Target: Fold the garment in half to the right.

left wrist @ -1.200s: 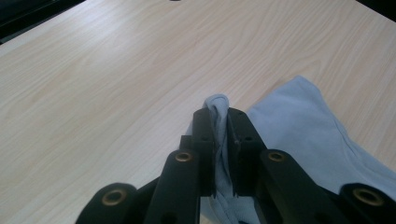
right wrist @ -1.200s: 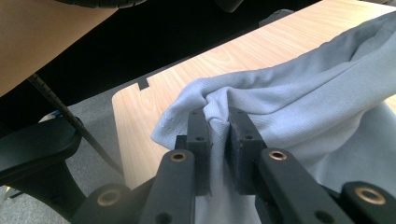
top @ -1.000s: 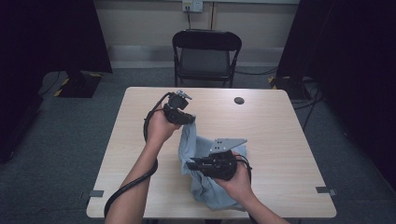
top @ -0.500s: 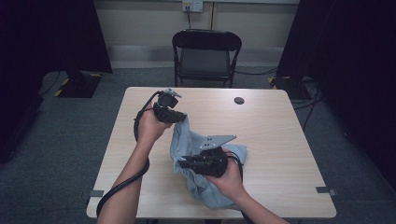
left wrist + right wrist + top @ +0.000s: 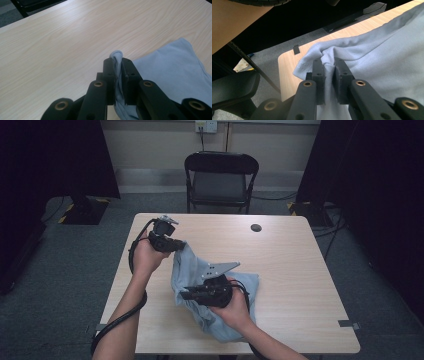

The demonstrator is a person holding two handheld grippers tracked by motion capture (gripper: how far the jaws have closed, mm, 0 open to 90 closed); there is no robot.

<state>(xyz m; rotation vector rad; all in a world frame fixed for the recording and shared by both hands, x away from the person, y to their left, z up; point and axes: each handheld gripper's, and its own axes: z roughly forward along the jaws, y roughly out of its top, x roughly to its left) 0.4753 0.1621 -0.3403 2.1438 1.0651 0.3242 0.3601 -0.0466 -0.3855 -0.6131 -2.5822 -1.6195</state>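
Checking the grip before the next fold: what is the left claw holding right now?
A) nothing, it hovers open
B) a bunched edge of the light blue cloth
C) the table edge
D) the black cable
B: in the left gripper view the left claw is shut with a bunch of the light blue cloth pinched between its jaws.

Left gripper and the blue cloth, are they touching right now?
Touching. In the left gripper view, the left gripper has both jaws shut on a bunched fold of the blue cloth, fabric squeezed between them.

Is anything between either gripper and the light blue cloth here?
Nothing visible is. The left gripper is shut on a bunched edge of the light blue cloth, and the right gripper is shut on another fold of it. Fabric sits directly between the jaws of both.
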